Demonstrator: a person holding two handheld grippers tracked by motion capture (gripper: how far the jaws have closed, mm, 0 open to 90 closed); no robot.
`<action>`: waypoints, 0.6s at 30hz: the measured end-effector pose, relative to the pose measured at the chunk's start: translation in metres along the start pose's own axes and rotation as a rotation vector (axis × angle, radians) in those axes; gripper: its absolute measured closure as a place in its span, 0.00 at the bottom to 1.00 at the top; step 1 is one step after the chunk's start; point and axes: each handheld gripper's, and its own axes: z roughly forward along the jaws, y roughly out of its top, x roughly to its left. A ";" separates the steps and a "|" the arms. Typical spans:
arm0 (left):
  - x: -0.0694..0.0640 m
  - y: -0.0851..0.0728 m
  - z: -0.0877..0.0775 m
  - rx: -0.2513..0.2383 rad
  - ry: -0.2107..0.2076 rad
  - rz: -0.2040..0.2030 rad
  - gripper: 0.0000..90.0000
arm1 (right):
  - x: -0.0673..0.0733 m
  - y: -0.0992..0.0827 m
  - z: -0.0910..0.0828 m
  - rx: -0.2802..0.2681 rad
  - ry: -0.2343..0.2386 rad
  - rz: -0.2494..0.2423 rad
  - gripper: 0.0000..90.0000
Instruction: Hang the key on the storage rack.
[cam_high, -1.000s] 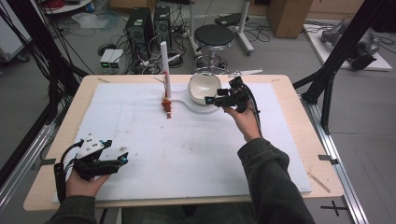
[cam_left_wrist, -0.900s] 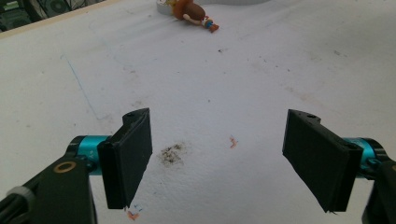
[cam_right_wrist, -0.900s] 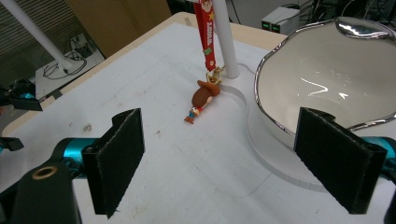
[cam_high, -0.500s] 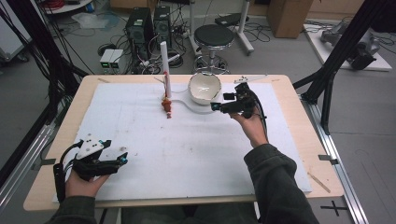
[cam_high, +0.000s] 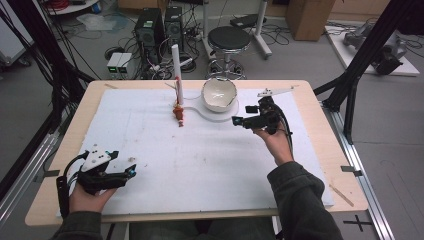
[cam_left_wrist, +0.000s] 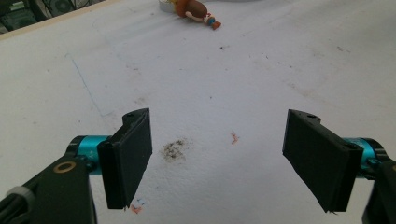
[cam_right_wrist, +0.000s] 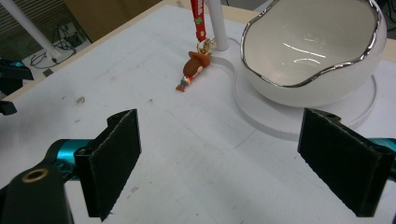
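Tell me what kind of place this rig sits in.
Most likely a robotics lab or workshop, not a home. The wooden table sits inside a black metal frame, desktop computers and loose cables lie on the bare floor, and a person holds an instrumented right gripper.
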 end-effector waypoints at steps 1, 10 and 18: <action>0.000 0.000 0.000 0.000 0.000 0.000 0.27 | 0.000 -0.002 -0.001 -0.003 -0.002 -0.002 0.14; 0.000 0.000 0.001 0.003 0.002 -0.004 0.27 | 0.000 -0.016 -0.010 0.002 -0.011 -0.006 0.14; 0.000 0.001 0.001 0.006 0.002 -0.004 0.27 | 0.000 -0.026 -0.015 0.012 -0.026 -0.015 0.14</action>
